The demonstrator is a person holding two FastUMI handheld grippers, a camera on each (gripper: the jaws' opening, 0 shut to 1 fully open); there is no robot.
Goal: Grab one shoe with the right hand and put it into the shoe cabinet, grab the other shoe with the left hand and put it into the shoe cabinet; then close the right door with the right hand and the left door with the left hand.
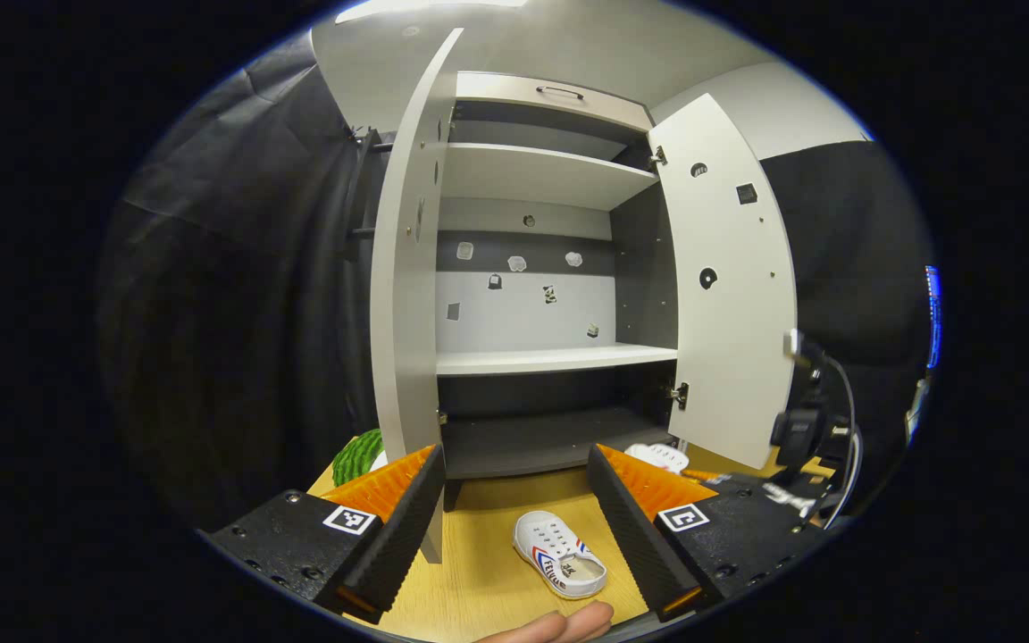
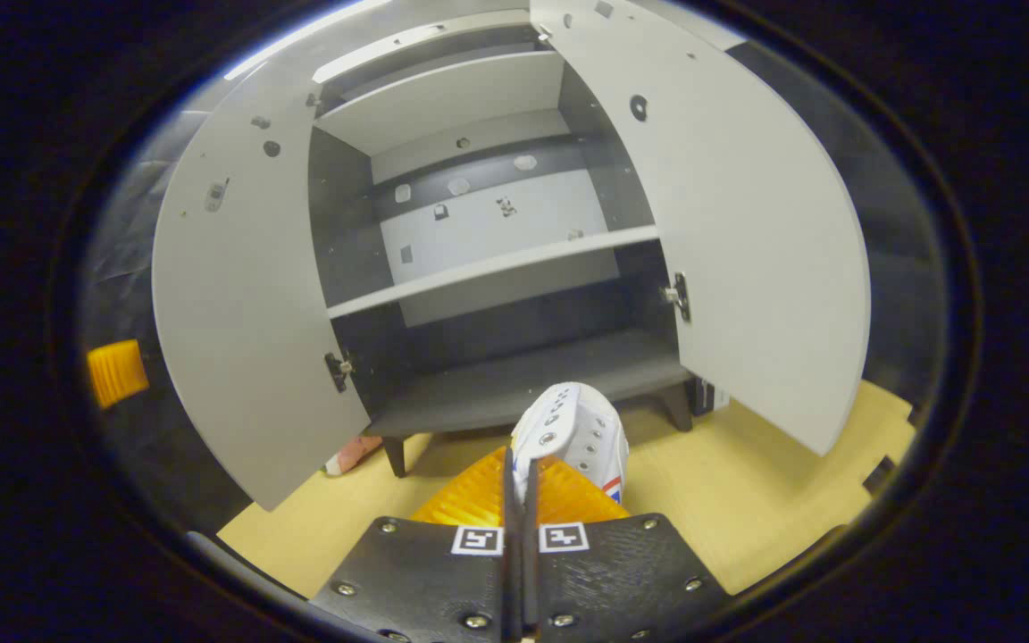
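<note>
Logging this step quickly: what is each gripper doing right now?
Left gripper: open, holding nothing; a white shoe lies on the table between its fingers.
Right gripper: closed on the other white shoe, held before the open cabinet.

One white shoe (image 1: pixel 561 554) lies on floor before open cabinet (image 1: pixel 532 357); other shoe (image 2: pixel 573 438) raised toward bottom shelf.

Pale wooden floor (image 2: pixel 773 500), black cloth wall (image 1: pixel 238 295)
</note>
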